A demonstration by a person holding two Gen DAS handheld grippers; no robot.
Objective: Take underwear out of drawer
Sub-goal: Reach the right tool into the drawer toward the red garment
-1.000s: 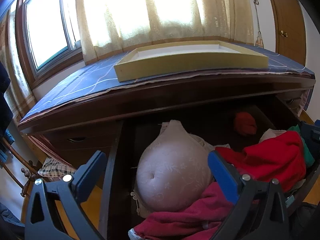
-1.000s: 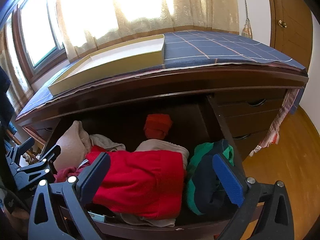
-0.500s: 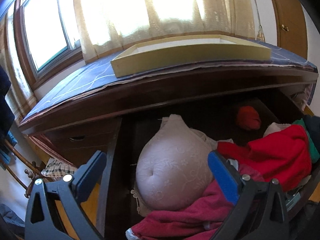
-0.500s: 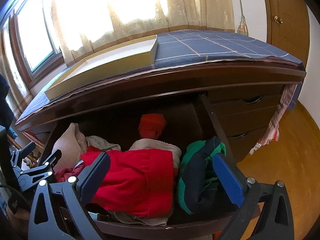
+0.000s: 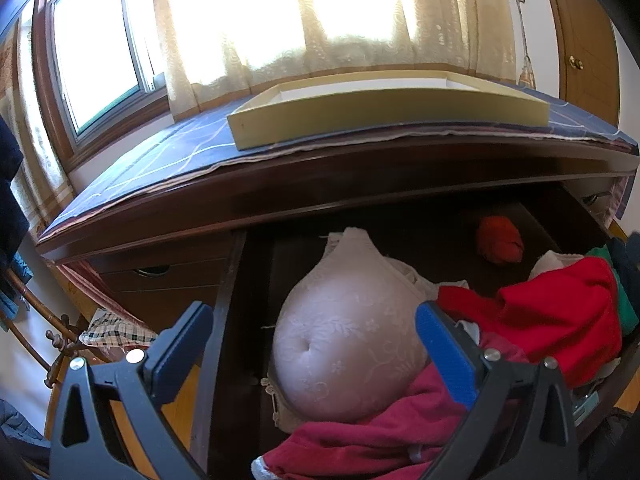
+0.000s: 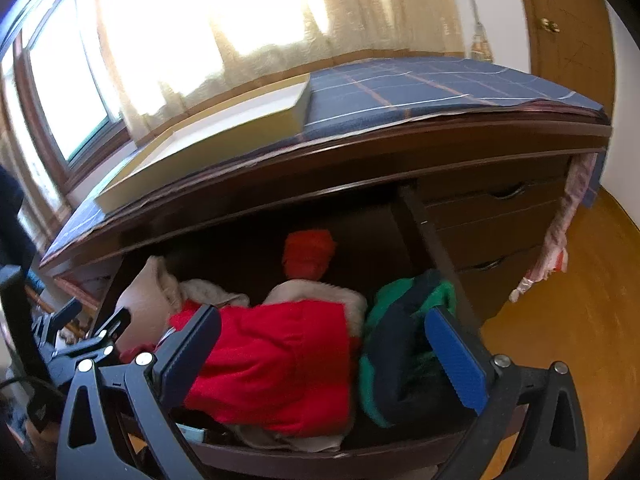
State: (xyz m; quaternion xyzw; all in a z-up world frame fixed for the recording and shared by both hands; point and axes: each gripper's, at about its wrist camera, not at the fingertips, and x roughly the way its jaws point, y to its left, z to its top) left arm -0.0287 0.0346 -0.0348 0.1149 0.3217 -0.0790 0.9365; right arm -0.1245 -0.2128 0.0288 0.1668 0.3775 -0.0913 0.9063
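Observation:
The dark wooden drawer (image 5: 224, 320) stands pulled out and full of clothes. A pale lace bra (image 5: 348, 344) lies at its left end, right in front of my left gripper (image 5: 312, 344), which is open and holds nothing. A dark red garment (image 5: 380, 440) lies under the bra. My right gripper (image 6: 324, 352) is open above a bright red garment (image 6: 280, 360), with a green and navy garment (image 6: 400, 344) by its right finger. An orange rolled item (image 6: 308, 254) sits at the back. The left gripper (image 6: 86, 338) shows at the left edge of the right wrist view.
A shallow yellow box (image 5: 380, 104) rests on the blue checked cloth (image 6: 420, 88) covering the dresser top. Shut smaller drawers (image 6: 500, 224) flank the open one. A window with cream curtains (image 5: 300, 20) is behind. Wooden floor (image 6: 580, 300) lies to the right.
Both grippers have moved slightly closer to the drawer and shifted a little; the right wrist view has swung rightwards. The clothes lie as before, and both grippers stay open.

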